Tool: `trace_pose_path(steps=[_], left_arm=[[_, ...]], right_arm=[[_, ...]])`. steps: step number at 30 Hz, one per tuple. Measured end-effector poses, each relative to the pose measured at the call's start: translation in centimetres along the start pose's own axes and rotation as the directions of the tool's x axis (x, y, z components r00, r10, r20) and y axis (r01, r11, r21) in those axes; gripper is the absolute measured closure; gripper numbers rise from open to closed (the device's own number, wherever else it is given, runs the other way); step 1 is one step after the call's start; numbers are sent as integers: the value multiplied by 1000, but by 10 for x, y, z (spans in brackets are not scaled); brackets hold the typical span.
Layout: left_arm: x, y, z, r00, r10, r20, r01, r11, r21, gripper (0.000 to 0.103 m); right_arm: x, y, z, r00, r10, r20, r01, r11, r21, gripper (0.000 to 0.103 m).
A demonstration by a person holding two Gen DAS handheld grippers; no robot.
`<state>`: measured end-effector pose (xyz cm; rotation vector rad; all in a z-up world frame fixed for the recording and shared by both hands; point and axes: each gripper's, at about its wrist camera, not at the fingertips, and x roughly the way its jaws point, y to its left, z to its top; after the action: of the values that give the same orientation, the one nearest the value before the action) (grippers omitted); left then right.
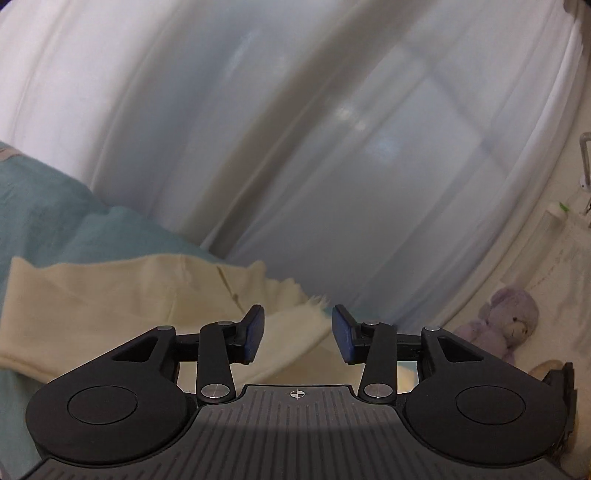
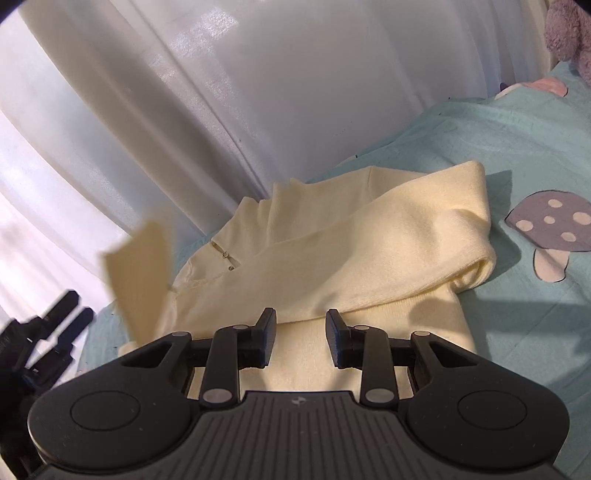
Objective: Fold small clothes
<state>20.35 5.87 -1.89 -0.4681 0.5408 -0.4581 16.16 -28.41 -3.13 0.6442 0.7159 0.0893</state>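
A cream knit sweater (image 2: 332,258) lies on the teal bedsheet (image 2: 517,147), one sleeve folded across its body. My right gripper (image 2: 301,336) hovers just above the lower body of the sweater, jaws apart with nothing pinched between the pads. A blurred cream flap (image 2: 136,273) of the sweater stands up in the air at its left side. Beside that flap is my left gripper (image 2: 75,306), low at the left edge. In the left wrist view the left gripper (image 1: 297,332) stands open and holds nothing, with the sweater (image 1: 110,306) beyond and to its left.
White curtains (image 1: 295,129) hang close behind the bed. A purple plush toy (image 1: 506,325) sits at the bed's far end, also seen as the plush toy (image 2: 569,33). The sheet carries a mushroom print (image 2: 550,229) right of the sweater.
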Motion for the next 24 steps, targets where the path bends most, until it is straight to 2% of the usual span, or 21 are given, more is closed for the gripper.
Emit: trace_pose_path(steps=[2,5,7,10,14,19,24], left_arm=[[4,9,-16,990,130,-55,-130,991,6,54],[-1,33,-24,957,269,-106,-271,963,2,54],[-7,46,-26,938,324,-119,-327,945,-9,53],[-20,58,-25,912,390,-128,-397,917,-35,51],[-25,67,-24,889,440,-126,-448,893,-41,49],[-29,74,-23,873,473,-119,-479,877,-25,48],[-23,79,-23,861,489,-137,-496,868,-22,48]], right_arm=[[10,-4,3,998,55,-40,-53,998,43,73],[33,-4,10,986,128,-106,-118,988,98,71],[52,2,14,979,153,-137,-140,985,97,68],[79,15,23,977,141,-161,-132,989,60,62],[109,25,29,978,96,-186,-94,995,20,62],[120,43,30,980,66,-190,-80,995,-66,63],[131,60,25,977,26,-211,-61,985,-161,86]])
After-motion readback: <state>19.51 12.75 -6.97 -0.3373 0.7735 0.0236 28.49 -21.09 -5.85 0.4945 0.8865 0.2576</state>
